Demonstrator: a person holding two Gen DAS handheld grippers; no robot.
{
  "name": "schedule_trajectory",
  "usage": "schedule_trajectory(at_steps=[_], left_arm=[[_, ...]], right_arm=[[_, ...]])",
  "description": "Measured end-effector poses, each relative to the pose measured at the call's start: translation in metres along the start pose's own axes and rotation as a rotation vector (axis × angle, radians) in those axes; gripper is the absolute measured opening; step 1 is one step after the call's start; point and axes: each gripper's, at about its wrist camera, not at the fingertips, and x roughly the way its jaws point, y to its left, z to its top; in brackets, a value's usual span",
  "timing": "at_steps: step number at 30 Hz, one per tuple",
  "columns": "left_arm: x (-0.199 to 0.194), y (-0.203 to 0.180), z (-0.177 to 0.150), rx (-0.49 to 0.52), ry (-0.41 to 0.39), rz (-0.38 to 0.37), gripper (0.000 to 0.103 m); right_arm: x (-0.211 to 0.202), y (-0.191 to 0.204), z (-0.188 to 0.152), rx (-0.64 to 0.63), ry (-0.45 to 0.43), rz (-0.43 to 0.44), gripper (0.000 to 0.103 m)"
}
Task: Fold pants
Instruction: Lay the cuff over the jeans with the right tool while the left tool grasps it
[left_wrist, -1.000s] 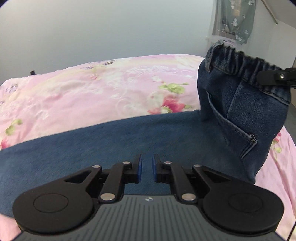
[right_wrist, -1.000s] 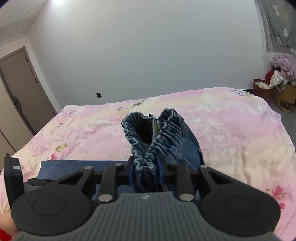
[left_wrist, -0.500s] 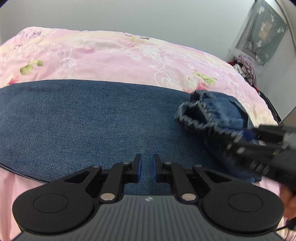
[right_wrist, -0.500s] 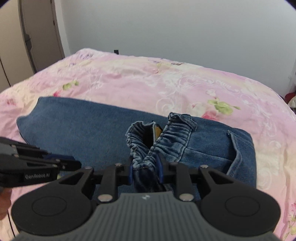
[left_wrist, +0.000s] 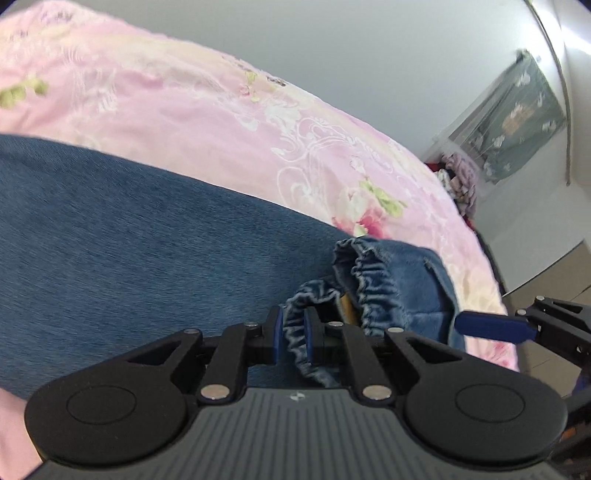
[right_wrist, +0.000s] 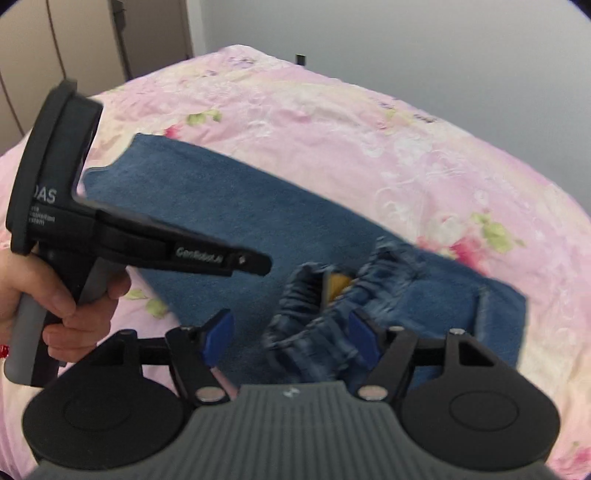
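Now lying folded across the pink floral bedspread (right_wrist: 332, 122), no longer dangling as a second ago: denim pants (left_wrist: 129, 240). Left gripper (left_wrist: 293, 334) clamping the elastic waistband (left_wrist: 373, 280); right gripper (right_wrist: 291, 336) opening, waistband loose between its pads. Grey wall (left_wrist: 369, 55) behind.

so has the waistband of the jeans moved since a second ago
Yes. The waistband has come down from above the pink bedspread and now lies on the folded jeans, on the bed.
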Motion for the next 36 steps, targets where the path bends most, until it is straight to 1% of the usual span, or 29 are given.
schedule_trajectory(at_steps=[1,3,4,6,8,11,14,16,17,19,22,24,25,28,30,31,32,33,35,36], left_arm=[[0.006,0.002,0.003,-0.034,0.004,-0.034,0.012],[0.015,0.006,0.007,-0.094,0.018,-0.091,0.012],[0.021,0.008,0.01,-0.128,0.024,-0.114,0.012],[0.031,0.011,0.013,-0.176,0.031,-0.145,0.012],[0.04,0.016,0.015,-0.222,0.03,-0.178,0.012],[0.048,0.023,0.018,-0.271,0.029,-0.189,0.012],[0.049,0.029,0.019,-0.279,0.045,-0.213,0.012],[0.045,0.028,0.018,-0.266,0.056,-0.215,0.012],[0.044,0.026,0.018,-0.253,0.064,-0.214,0.012],[0.042,0.02,0.017,-0.22,0.083,-0.194,0.012],[0.043,0.008,0.016,-0.162,0.128,-0.154,0.012],[0.045,0.004,0.015,-0.137,0.124,-0.134,0.017],[0.046,0.004,0.015,-0.148,0.12,-0.133,0.018],[0.051,0.008,0.015,-0.22,0.119,-0.151,0.023],[0.052,0.006,0.013,-0.239,0.111,-0.149,0.027],[0.052,0.005,0.012,-0.241,0.106,-0.152,0.034],[0.051,0.002,0.011,-0.238,0.101,-0.151,0.04],[0.051,-0.002,0.011,-0.233,0.097,-0.143,0.042],[0.055,-0.01,0.011,-0.211,0.097,-0.103,0.042],[0.058,-0.014,0.011,-0.192,0.1,-0.064,0.042]], right_arm=[[0.003,-0.005,0.006,-0.001,0.012,-0.031,0.065],[0.015,-0.021,0.018,0.015,0.06,-0.073,0.056],[0.022,-0.032,0.022,0.048,0.087,-0.085,0.048],[0.037,-0.048,0.031,0.111,0.121,-0.073,0.046],[0.051,-0.06,0.041,0.155,0.133,-0.093,0.045],[0.07,-0.063,0.052,0.133,0.129,-0.138,0.045],[0.085,-0.064,0.057,0.17,0.147,-0.105,0.046],[0.093,-0.063,0.06,0.19,0.154,-0.108,0.049],[0.099,-0.061,0.06,0.19,0.163,-0.131,0.049],[0.112,-0.057,0.058,0.178,0.187,-0.184,0.049],[0.123,-0.056,0.051,0.172,0.211,-0.205,0.049],[0.122,-0.058,0.046,0.177,0.199,-0.198,0.044],[0.119,-0.058,0.045,0.183,0.189,-0.194,0.04],[0.105,-0.062,0.043,0.183,0.154,-0.18,0.037],[0.093,-0.065,0.042,0.194,0.132,-0.155,0.021],[0.088,-0.067,0.042,0.202,0.124,-0.142,0.016],[0.082,-0.069,0.042,0.202,0.115,-0.13,0.016],[0.078,-0.07,0.041,0.202,0.108,-0.124,0.015],[0.07,-0.073,0.039,0.205,0.09,-0.108,0.014],[0.067,-0.074,0.037,0.208,0.084,-0.105,0.013]])
